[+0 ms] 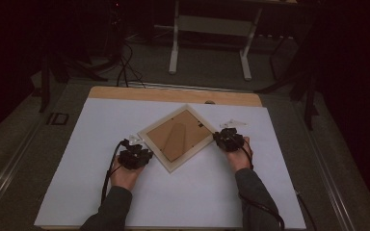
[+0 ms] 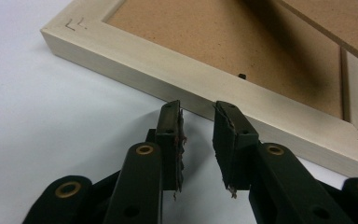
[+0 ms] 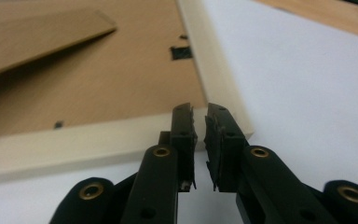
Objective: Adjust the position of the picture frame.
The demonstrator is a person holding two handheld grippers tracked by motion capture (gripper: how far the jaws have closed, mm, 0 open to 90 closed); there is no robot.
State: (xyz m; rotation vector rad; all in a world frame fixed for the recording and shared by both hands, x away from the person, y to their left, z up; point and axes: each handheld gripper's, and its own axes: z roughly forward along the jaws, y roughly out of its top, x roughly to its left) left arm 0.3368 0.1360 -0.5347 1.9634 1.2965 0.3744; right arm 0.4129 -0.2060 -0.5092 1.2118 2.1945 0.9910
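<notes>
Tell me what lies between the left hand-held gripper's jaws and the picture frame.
Nothing: in the left gripper view, only bare white table sheet separates the left hand-held gripper from the frame edge.

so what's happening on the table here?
A person works a picture frame lying back-side up, turned like a diamond, on the white sheet. The left hand-held gripper sits at the frame's near-left edge, jaws slightly apart with nothing between them. The right hand-held gripper is at the frame's right corner, jaws nearly together, gripping nothing. The stand flap is raised.
</notes>
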